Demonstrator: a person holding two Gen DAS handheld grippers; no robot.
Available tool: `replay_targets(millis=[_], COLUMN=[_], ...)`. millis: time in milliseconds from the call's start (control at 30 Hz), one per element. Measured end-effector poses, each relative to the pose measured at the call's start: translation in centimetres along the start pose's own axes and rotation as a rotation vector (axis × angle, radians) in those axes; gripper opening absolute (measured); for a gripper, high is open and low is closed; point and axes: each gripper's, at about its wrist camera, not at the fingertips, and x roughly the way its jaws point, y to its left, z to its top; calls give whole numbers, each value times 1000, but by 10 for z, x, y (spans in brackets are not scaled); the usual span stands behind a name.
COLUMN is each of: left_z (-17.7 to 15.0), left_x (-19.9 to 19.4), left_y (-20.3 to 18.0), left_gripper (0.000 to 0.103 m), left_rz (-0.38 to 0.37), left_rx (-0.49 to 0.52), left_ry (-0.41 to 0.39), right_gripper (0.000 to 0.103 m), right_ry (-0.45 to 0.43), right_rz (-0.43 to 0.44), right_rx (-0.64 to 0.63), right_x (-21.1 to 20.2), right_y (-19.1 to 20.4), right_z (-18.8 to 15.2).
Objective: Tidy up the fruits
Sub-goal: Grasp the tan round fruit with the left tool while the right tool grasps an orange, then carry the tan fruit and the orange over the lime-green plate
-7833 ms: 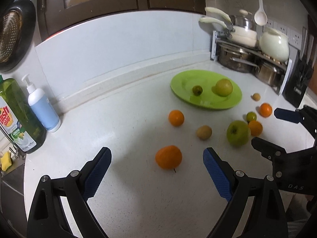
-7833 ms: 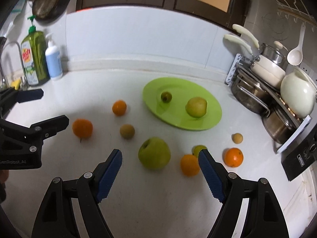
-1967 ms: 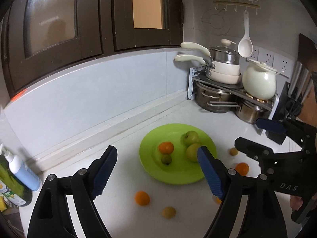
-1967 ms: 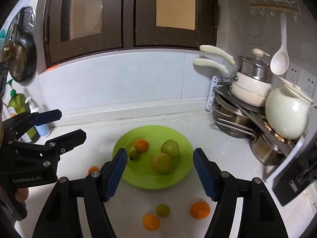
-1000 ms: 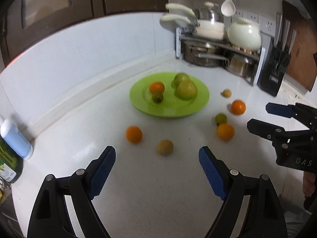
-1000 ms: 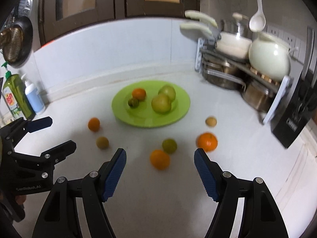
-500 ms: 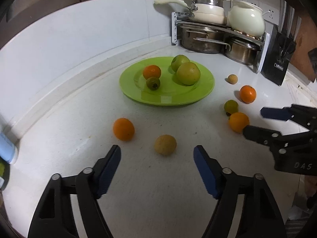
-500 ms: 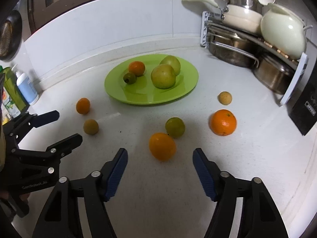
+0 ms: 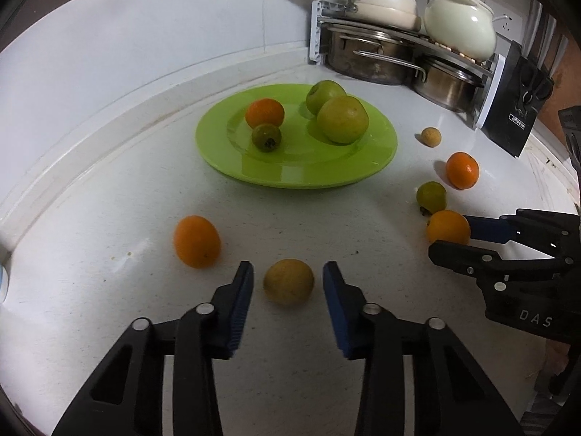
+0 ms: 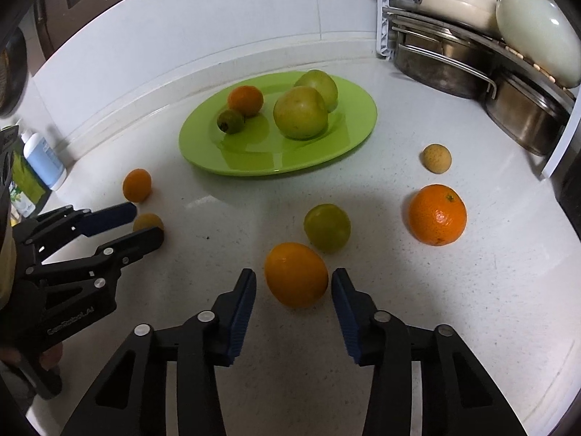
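The left tool [image 9: 287, 283] is low over the white counter [image 9: 109, 290], and its two blue pads are spread, one on each side of a small yellow-brown fruit [image 9: 288, 281]. There is a narrow gap on both sides, so the pads are not pressing it. The fruit lies on the counter. Just to its left lies a small orange [image 9: 196, 241], apart from the tool.

The right tool [image 10: 293, 289] is also spread. Between its pads lies another orange [image 10: 296, 274], resting on the counter, with small gaps on both sides. Just behind this orange is a round green fruit [image 10: 327, 227], very near it; I cannot tell if they touch. To the right lies a bigger orange [image 10: 437, 214], and further back a small tan fruit [image 10: 437, 158].

The green plate [image 9: 377, 152] stands on the counter behind both tools. It carries four fruits: two green apples close together, one partly in front of the other [image 9: 342, 119], a small orange fruit [image 9: 264, 113] and a little dark green fruit [image 9: 267, 137] just in front of it.

At the back right corner, a rack with steel pots [image 9: 377, 61] and a cream pot [image 9: 459, 29] stands against the wall. In the right wrist view, a soap bottle [image 10: 44, 161] is at the left edge.
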Motion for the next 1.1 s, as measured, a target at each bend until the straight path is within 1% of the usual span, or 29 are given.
replay_targets(millis=[67,100,133,300,533,833,1100], left_z=[0,0,0,0,0,0,8], left_x=[2,2,3,3,-6,-32,-63], left_y=[-2,-3,-4,-5,-6,-8,-12], left_gripper=[34,32,30,30,30,30,30], left_rz=[-4,-4,-2,-4,-4,0,14], left_rx=[4,6,9,0,-10,-27,-22], left_ry=[5,7,9,12,-5,-53,-126], right_gripper=[40,37,36,35,35,35,35], right_ry=[-3,-4,-5,-10,-33,-81,-146], right_rz=[4,4,7,4,-1,7,8], right_rx=[2,1,0,0,-13,-35,-65], right_x=[1,1,1,-1,-12,-36,-61], right_y=[-1,-1,-2,-2,0,4,8], right_z=[0,0,1,-1,-2,1,10])
